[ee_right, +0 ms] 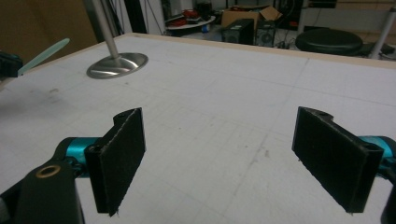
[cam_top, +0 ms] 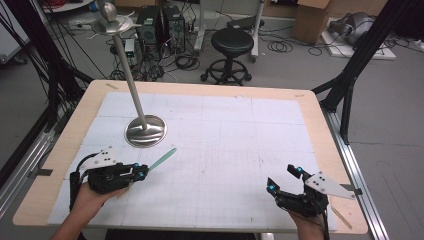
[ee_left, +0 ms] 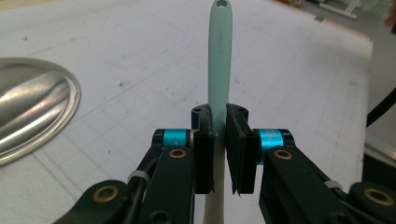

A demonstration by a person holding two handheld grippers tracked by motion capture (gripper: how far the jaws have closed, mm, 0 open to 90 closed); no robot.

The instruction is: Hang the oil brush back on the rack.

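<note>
Counter carries steel stand far left. Right tool low over counter, jaws wide apart, nothing between. Left tool clamped on mint stick, just beside stand base, tip pointing up-right.

Setting: a robotics lab or research workshop.
Work surface: a wood-edged table covered by a white gridded mat.
Floor: grey, strewn with coiled cables, beside computer towers.
Furnishings: a black rolling stool, cardboard boxes.
Rig: black frame struts flanking the table.
</note>
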